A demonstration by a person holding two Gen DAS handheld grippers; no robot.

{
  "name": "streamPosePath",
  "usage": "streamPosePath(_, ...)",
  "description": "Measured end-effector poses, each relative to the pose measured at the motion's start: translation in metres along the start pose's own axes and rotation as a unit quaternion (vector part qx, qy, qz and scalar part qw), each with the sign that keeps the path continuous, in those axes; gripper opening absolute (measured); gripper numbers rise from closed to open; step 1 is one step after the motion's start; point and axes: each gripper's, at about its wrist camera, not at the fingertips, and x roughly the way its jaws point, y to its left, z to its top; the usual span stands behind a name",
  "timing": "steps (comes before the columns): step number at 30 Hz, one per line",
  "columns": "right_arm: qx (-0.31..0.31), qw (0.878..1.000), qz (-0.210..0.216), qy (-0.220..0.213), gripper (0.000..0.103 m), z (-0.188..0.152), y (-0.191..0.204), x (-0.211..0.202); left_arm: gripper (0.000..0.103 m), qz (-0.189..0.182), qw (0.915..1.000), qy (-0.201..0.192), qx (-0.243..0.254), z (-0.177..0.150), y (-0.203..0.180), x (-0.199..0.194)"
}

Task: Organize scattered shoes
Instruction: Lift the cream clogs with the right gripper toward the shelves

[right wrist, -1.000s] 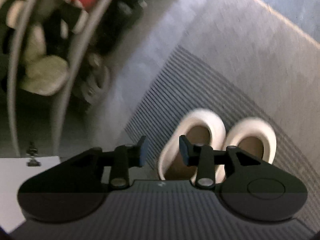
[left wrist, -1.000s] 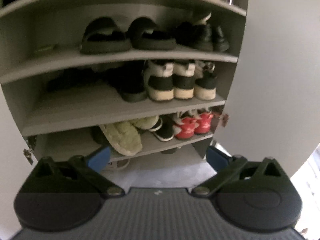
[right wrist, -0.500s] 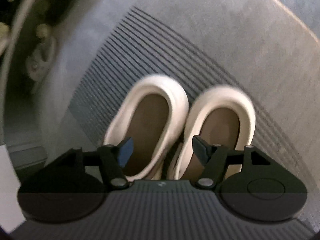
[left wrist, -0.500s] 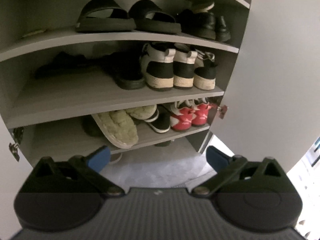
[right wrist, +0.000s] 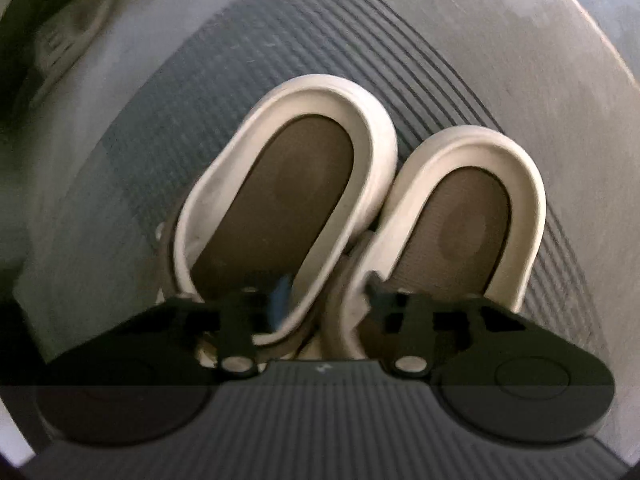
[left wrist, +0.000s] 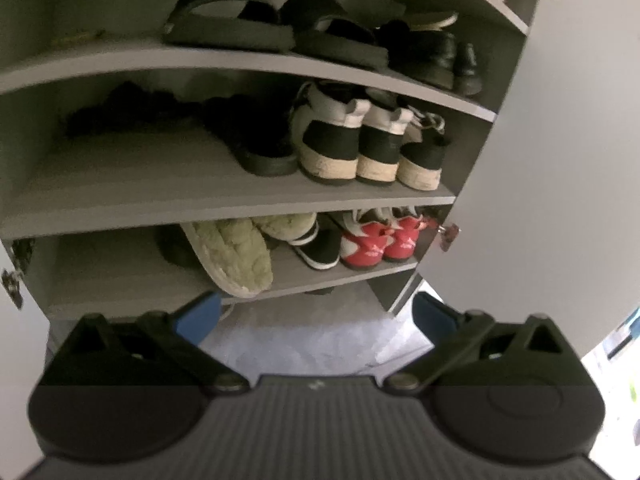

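Cream slippers (right wrist: 360,208) between right claw (right wrist: 326,288) fingers

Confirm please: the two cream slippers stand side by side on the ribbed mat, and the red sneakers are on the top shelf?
Not quite. The red sneakers are on the lowest shelf, as the left wrist view shows. The cream slippers do stand side by side on the ribbed mat.
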Motion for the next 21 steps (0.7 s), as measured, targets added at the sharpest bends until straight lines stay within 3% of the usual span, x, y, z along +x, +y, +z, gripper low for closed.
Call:
streamPosePath(4,-0.126,0.992,0.008,-0.027,0.025,-0.013,0.046,-0.008,0.103,-0.012,0.9999,-0.001,0.007,-0.004,-0.004,-0.005)
streamPosePath(7,-0.269,0.962,-0.011,-0.048,0.025,-0.027,0.103,-0.012,0.103,-0.016,0.9996,-0.013,0.018,-0.008,-0.011,-0.013)
streamPosePath(9,-0.317,0.946,-0.005,-0.066,0.022,-0.032,0.13,-0.014,0.103,-0.029,0.9992,-0.018,0.02,-0.011,-0.018,-0.019)
streamPosePath(11,-0.332,0.94,0.0,-0.084,0.02,-0.031,0.145,-0.014,0.103,-0.036,0.9989,-0.019,0.021,-0.013,-0.023,-0.023)
streamPosePath(12,-0.334,0.938,0.001,-0.094,0.014,-0.03,0.149,-0.013,0.103,-0.04,0.9987,-0.02,0.024,-0.015,-0.026,-0.026)
streamPosePath(16,-0.337,0.932,0.012,-0.132,0.014,-0.026,0.162,-0.013,0.103,-0.044,0.9983,-0.023,0.032,-0.018,-0.032,-0.032)
streamPosePath(18,-0.325,0.93,0.056,-0.163,0.016,-0.024,0.148,-0.025,0.103,-0.042,0.9982,-0.026,0.033,-0.02,-0.033,-0.036)
streamPosePath(21,-0.333,0.912,0.092,-0.222,0.019,-0.028,0.124,-0.048,0.103,-0.038,0.998,-0.031,0.04,-0.021,-0.034,-0.039)
